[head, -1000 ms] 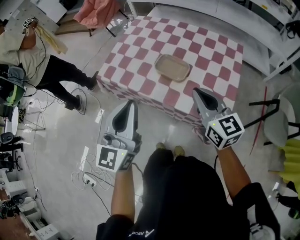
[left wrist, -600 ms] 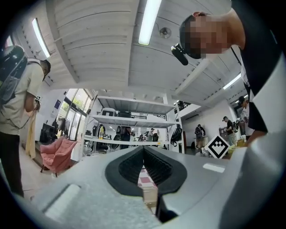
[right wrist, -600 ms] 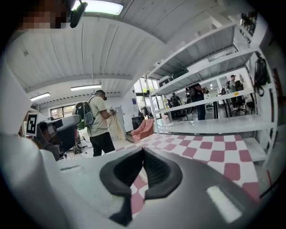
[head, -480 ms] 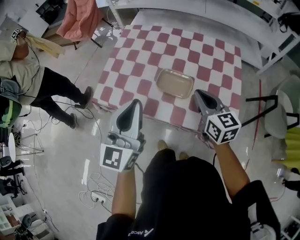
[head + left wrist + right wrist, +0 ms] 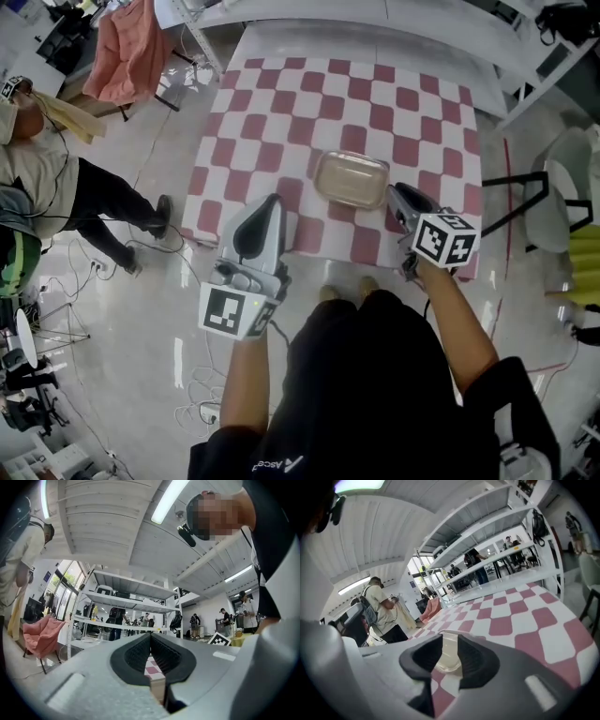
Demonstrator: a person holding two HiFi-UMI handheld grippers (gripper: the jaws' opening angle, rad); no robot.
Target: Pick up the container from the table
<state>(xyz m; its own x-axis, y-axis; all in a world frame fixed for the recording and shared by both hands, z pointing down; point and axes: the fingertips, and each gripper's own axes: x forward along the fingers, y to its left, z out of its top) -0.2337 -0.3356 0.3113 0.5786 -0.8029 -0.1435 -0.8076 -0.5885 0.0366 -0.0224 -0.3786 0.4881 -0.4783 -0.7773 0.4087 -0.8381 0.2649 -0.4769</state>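
A shallow beige container lies on the red-and-white checked table, near its front edge. My right gripper hangs over the table's front right part, its tip just right of the container. In the right gripper view the right gripper's jaws are opening. The container shows through the gap, ahead of the pads and not between them. My left gripper reaches the table's front edge, left of the container. In the left gripper view the left gripper is shut and holds nothing.
A person stands on the floor to the table's left, near a pink cloth over a frame. White shelving runs behind the table. A chair stands at the right. Cables lie on the floor at the lower left.
Both grippers have come forward from over the floor to the table's front edge. The right one has dropped lower and now sits beside the container.
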